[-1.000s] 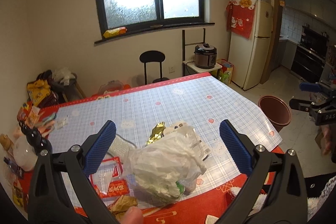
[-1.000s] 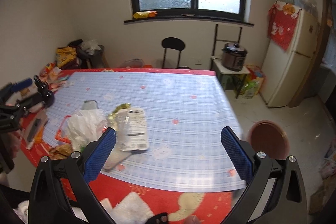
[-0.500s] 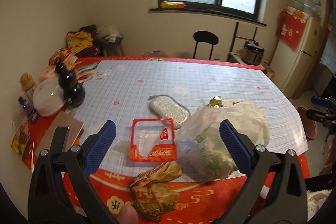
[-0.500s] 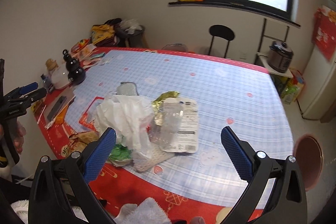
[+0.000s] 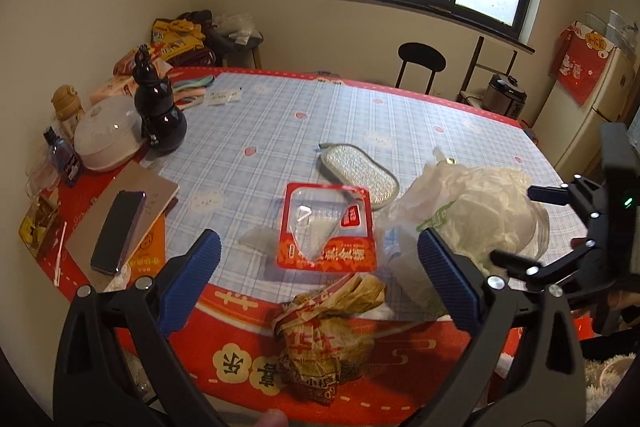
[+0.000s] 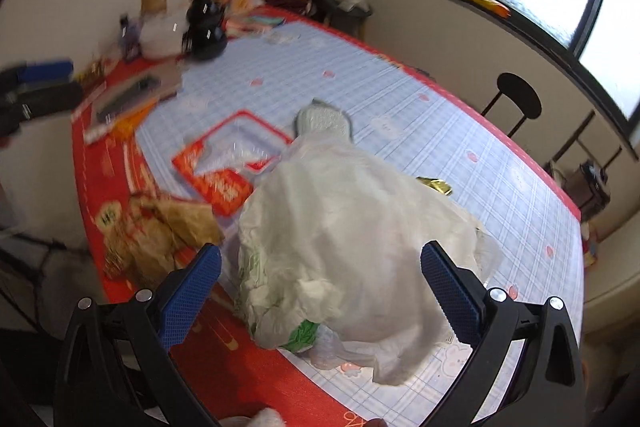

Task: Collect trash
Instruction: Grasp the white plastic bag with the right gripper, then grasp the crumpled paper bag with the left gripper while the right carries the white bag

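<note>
A crumpled white plastic bag (image 6: 352,227) lies on the checked tablecloth near the table's front edge, also in the left wrist view (image 5: 476,211). Left of it lie a red-rimmed clear tray (image 5: 326,227) and a crumpled brown paper wrapper (image 5: 328,335); both show in the right wrist view, tray (image 6: 228,159), wrapper (image 6: 160,231). A gold foil scrap (image 6: 434,185) peeks from behind the bag. My left gripper (image 5: 320,287) is open above the wrapper and tray. My right gripper (image 6: 320,291) is open, its fingers either side of the bag, and shows in the left wrist view (image 5: 520,227).
A grey scrub pad (image 5: 360,173) lies behind the tray. At the table's left are a phone on a notebook (image 5: 120,223), a black gourd bottle (image 5: 158,107), a white lidded bowl (image 5: 108,135) and small jars. A black chair (image 5: 420,61) stands beyond the table.
Both grippers have swung left and come down closer to the table. The right gripper now hangs over the white bag; the left now faces the tray and wrapper. Both stayed open.
</note>
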The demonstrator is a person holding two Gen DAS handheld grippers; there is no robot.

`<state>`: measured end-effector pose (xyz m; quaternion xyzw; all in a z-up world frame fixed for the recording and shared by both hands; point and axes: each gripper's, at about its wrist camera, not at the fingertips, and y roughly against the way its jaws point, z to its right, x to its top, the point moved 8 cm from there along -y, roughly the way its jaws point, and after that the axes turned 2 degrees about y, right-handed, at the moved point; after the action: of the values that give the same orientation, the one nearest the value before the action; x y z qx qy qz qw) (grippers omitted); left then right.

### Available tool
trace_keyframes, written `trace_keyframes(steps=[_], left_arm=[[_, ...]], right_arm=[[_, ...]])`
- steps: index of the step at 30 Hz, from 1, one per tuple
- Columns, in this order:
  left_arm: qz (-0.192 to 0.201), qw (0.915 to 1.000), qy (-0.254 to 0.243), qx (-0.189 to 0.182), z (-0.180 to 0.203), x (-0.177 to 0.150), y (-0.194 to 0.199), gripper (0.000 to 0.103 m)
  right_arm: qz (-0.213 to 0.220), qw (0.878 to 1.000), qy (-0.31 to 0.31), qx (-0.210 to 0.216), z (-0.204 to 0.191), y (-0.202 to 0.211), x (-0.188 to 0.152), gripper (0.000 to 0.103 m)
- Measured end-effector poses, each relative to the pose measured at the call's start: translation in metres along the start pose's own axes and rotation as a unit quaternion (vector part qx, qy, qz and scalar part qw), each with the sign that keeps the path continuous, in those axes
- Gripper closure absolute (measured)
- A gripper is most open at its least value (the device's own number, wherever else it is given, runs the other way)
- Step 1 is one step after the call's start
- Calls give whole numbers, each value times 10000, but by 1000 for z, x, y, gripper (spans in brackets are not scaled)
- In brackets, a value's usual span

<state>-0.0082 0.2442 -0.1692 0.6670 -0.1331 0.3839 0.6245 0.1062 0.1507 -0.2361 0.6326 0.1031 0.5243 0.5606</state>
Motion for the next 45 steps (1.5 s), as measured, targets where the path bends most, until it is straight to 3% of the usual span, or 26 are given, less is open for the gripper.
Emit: trace_keyframes(steps=[4,6,9,14,19,24,30,38,45], left_arm=[[-139,9999,16,-13,-5,-13,-5,6],[-187,9998,57,-26,-7,-18,-8,6],[-254,9996,75,-58,-9,-25,-11,7],[-303,9995,88,-71,-11,-28,-14,10],[-280,9994,168,-96,-15,-20,-13,13],[-229,9996,188,-40,-19,-10,-9,14],[-631,9977,218,-132,-16,-30,-26,23],[-1643,9852,474,-81,-17,-104,-78,22],[-2000,9769,748,-68,-18,-129,-107,22]], right_arm=[[-755,9955,426,-376,-12,-32,-22,8],[-951,9947,297,-250,-11,-38,-30,43],[-948,9955,2,-78,-5,-32,-32,66],[-538,9981,-199,239,-4,-6,-25,84],[204,9977,-556,329,11,33,-10,93],[870,9896,-1133,173,44,69,-5,95],[1336,9743,-1791,-287,85,96,-18,95],[1428,9599,-2361,-503,114,100,-47,95],[1380,9563,-2531,-497,117,97,-60,95]])
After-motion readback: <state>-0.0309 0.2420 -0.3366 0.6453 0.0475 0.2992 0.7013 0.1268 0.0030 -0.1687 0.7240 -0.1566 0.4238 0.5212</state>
